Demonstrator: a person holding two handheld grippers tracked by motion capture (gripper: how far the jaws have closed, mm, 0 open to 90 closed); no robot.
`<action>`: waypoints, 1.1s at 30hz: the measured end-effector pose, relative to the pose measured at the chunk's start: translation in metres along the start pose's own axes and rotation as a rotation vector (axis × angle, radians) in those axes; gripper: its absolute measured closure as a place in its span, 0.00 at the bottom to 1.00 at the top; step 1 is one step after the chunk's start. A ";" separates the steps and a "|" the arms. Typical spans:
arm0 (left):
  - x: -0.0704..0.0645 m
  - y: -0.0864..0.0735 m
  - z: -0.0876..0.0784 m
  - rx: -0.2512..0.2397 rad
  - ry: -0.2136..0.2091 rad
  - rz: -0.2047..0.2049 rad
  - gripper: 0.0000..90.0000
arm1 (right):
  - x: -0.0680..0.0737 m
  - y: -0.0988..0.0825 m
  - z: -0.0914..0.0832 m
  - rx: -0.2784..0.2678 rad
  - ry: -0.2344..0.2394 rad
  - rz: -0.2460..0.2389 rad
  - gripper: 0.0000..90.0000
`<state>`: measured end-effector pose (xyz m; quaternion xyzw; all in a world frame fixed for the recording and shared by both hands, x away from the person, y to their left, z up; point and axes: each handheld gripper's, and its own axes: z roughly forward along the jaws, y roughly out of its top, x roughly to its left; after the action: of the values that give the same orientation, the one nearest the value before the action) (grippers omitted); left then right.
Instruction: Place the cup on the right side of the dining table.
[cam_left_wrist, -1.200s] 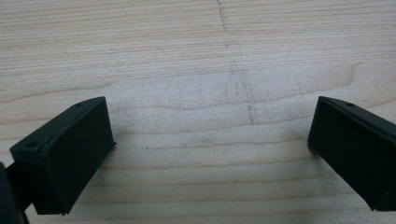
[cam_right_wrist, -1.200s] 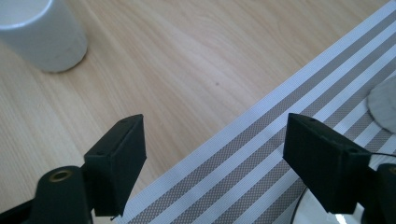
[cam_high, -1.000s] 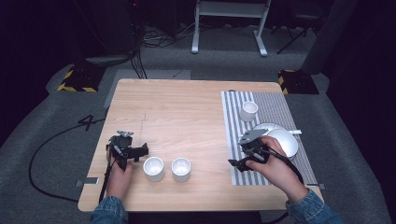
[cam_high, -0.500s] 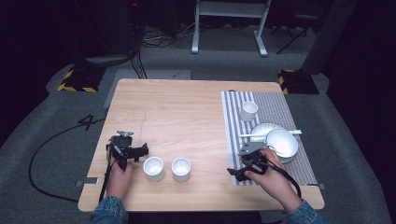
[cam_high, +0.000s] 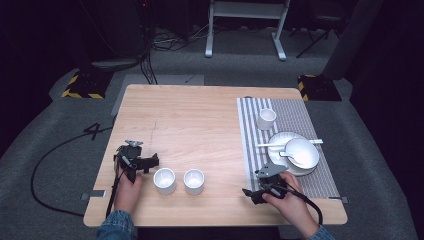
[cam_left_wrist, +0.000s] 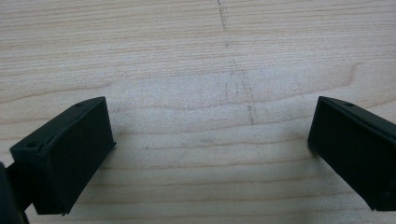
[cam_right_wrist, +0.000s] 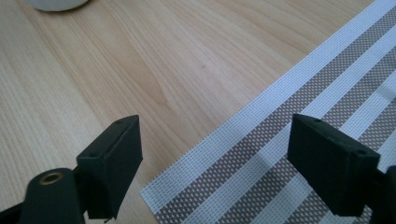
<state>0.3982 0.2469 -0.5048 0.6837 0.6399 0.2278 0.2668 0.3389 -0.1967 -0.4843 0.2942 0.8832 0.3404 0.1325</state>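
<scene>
Beside two white cups (cam_high: 179, 180), each hand-held gripper (cam_high: 145, 163) (cam_high: 253, 194) gapes, holding nothing.

A white cup (cam_right_wrist: 55, 3) is cut by the right gripper view's top edge — just its base shows. The utensil (cam_high: 289, 145) across the plate (cam_high: 278, 141) is too small to identify — spoon or chopsticks.

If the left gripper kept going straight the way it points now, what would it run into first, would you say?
Probably the nearer white cup: the left gripper points right along the table with its jaws open, the cup just beyond. Depth is unclear; it might pass just behind it.
</scene>
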 end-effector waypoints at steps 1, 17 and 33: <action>0.000 0.000 0.000 0.000 0.000 0.000 0.00 | 0.001 -0.001 0.000 -0.006 -0.004 -0.002 0.20; 0.000 0.000 0.000 0.000 0.000 0.000 0.00 | 0.017 -0.015 0.008 -0.070 -0.056 -0.014 0.20; 0.000 0.000 0.000 0.000 0.000 0.000 0.00 | 0.018 -0.022 0.007 -0.077 -0.041 0.064 0.15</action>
<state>0.3982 0.2468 -0.5048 0.6836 0.6400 0.2278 0.2669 0.3180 -0.1949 -0.5048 0.3242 0.8566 0.3720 0.1510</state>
